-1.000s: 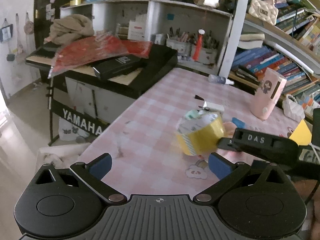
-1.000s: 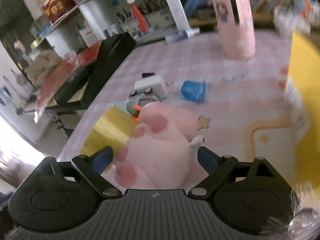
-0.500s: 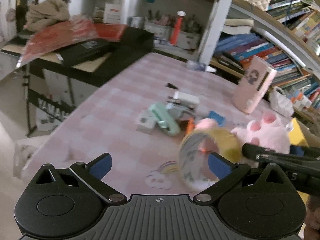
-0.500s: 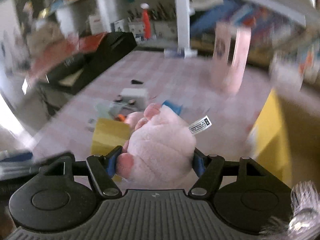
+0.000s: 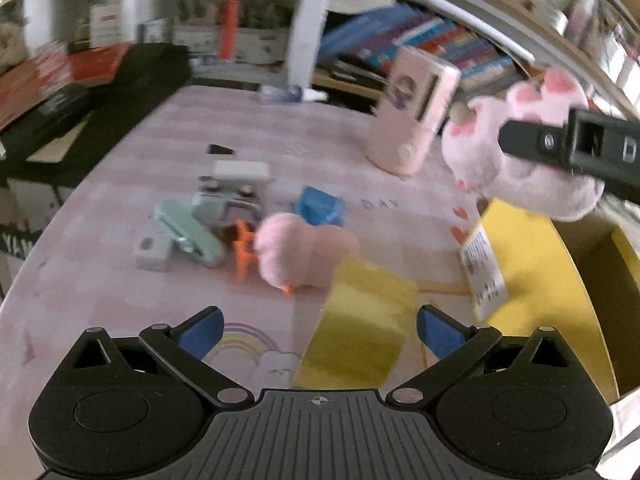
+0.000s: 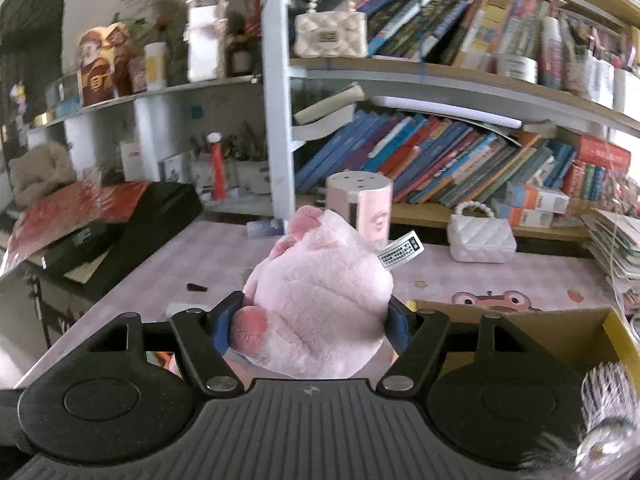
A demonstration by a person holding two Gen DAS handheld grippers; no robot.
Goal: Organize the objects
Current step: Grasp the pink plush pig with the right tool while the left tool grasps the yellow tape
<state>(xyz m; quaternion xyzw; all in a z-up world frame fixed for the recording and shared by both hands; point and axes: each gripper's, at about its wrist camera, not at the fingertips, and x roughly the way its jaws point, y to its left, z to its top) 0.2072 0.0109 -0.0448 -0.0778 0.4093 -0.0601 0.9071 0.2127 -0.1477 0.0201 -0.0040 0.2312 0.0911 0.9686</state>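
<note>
My right gripper (image 6: 312, 322) is shut on a pink plush paw (image 6: 320, 304) with a white tag and holds it up above the table. From the left wrist view the same plush paw (image 5: 532, 160) hangs at the upper right, with one black finger (image 5: 560, 144) of the right gripper across it. My left gripper (image 5: 320, 334) is open low over the pink checked table (image 5: 120, 280). A yellow tape roll (image 5: 360, 332) sits between its fingers, close to the right one, with no pad pressing on it.
A second pink plush (image 5: 304, 252), a blue item (image 5: 320, 210), a mint green tool (image 5: 188, 232) and an orange clip (image 5: 244, 248) lie mid-table. A pink holder (image 5: 412, 120) stands behind them. An open yellow box (image 5: 532, 272) is at right; bookshelves (image 6: 440, 152) and a white purse (image 6: 480, 236) stand behind.
The right gripper closed on the plush paw and lifted it off the table. The left gripper swung right and lower, and the yellow roll now sits between its fingers.
</note>
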